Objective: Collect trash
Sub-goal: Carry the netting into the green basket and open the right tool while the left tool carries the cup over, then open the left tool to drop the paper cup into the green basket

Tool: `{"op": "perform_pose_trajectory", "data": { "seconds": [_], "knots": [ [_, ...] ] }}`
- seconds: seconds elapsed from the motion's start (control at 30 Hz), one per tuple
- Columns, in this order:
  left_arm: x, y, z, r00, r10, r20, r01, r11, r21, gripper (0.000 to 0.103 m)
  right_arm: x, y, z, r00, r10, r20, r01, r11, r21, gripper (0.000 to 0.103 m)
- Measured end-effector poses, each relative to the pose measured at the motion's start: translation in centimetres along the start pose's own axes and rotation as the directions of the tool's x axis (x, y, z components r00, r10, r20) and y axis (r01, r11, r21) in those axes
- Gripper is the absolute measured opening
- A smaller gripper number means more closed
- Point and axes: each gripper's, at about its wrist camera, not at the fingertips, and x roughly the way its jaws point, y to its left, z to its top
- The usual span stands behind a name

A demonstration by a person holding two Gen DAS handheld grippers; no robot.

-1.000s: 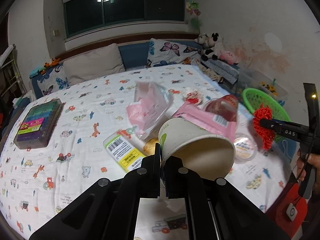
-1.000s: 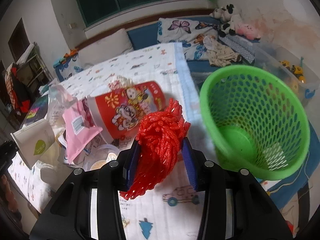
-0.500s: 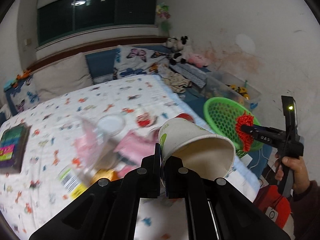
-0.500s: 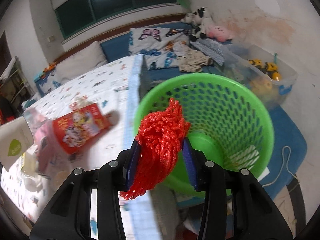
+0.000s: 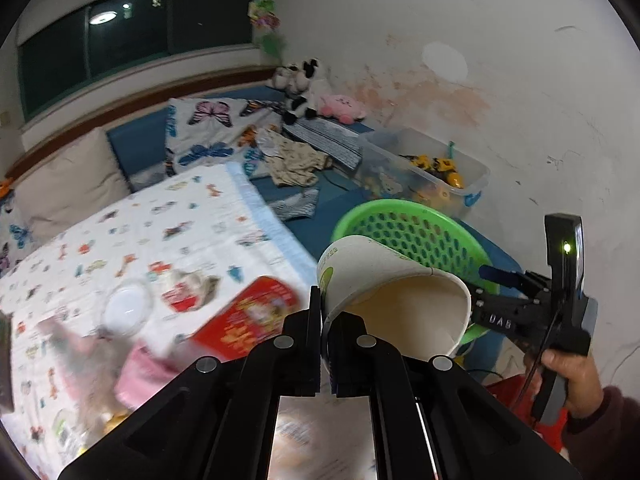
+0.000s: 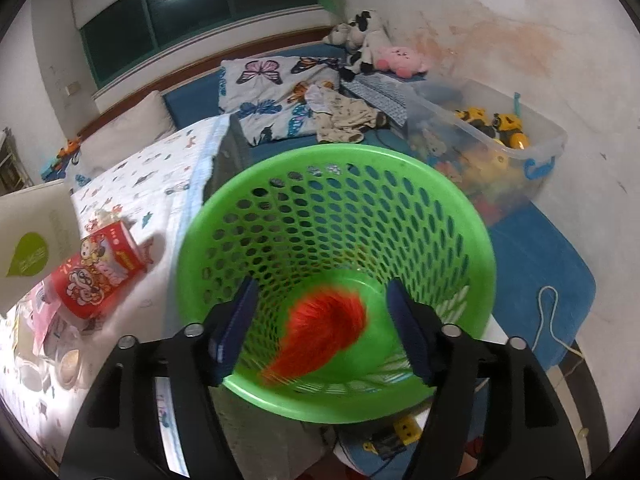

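So the right gripper (image 6: 320, 324) sits right over the mouth of the green basket (image 6: 476, 240), and its jaws have just been opening, blue pads spread wide with nothing pressed between them. The red mesh scrubber (image 6: 320, 328) is a motion-blurred smear down in the basket, below the pads and touching neither, over the solid green bottom. Loads of room around it in there, the perforated walls are well clear on all sides. The left gripper (image 5: 325, 332) has its jaws pinched together on the rim of a paper cup (image 5: 384, 296), one finger inside the wall and one outside, cup tipped on its side with the open mouth facing the camera. From the left wrist view the cup hangs just in front of the basket's near rim, past the right edge of the bed (image 5: 256, 208), with the right hand (image 5: 568, 380) and its tool just beside it on the right, so that gap is pretty tight. Back on the printed blanket, near its edge, there's a red snack box (image 6: 100, 272) lying on its side, a clear round lid (image 5: 126, 308) and a pink wrapper (image 5: 144, 372), all blurry. Beyond the basket, a clear toy bin (image 6: 532, 148) stands against the stained wall.
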Motion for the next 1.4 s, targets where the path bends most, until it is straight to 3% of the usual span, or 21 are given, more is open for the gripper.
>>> {"op": "perform_pose_trajectory", "data": {
  "seconds": [0.53,0.83,0.9,0.93,0.97,1.13,1.4],
  "knots": [
    [8.8,-6.0,1.2,0.991,-0.06,-0.122,0.07,0.994,0.079,0.003,-3.4,-2.6,-2.1,0.997,-0.051,0.051,0.049,0.998,0.046,0.073],
    [10.7,-7.0,0.6,0.983,-0.072,-0.166,0.087,0.992,0.088,0.007,-4.3,-3.4,-2.7,0.996,-0.061,0.061,0.056,0.996,0.071,0.074],
    [10.6,-6.9,0.6,0.983,-0.084,-0.164,0.098,0.992,0.08,0.016,-4.4,-3.4,-2.8,0.996,-0.06,0.062,0.056,0.996,0.074,0.074],
    [10.5,-6.9,0.5,0.983,-0.087,-0.163,0.101,0.992,0.075,0.036,-4.4,-3.4,-2.8,0.996,-0.061,0.062,0.056,0.996,0.073,0.074],
    [10.1,-6.8,0.5,0.986,-0.083,-0.147,0.094,0.993,0.072,0.049,-4.4,-3.4,-2.8,0.996,-0.058,0.062,0.054,0.996,0.073,0.074],
    [8.9,-6.4,0.7,0.989,-0.093,-0.117,0.102,0.992,0.068,0.051,-4.9,-3.1,-2.9,0.996,-0.054,0.072,0.049,0.997,0.066,0.074],
    [5.3,-3.9,0.2,0.996,-0.052,-0.066,0.055,0.998,0.034,0.053,-6.4,-1.0,-2.7,0.995,-0.022,0.1,0.018,0.999,0.037,0.077]
  ]
}}
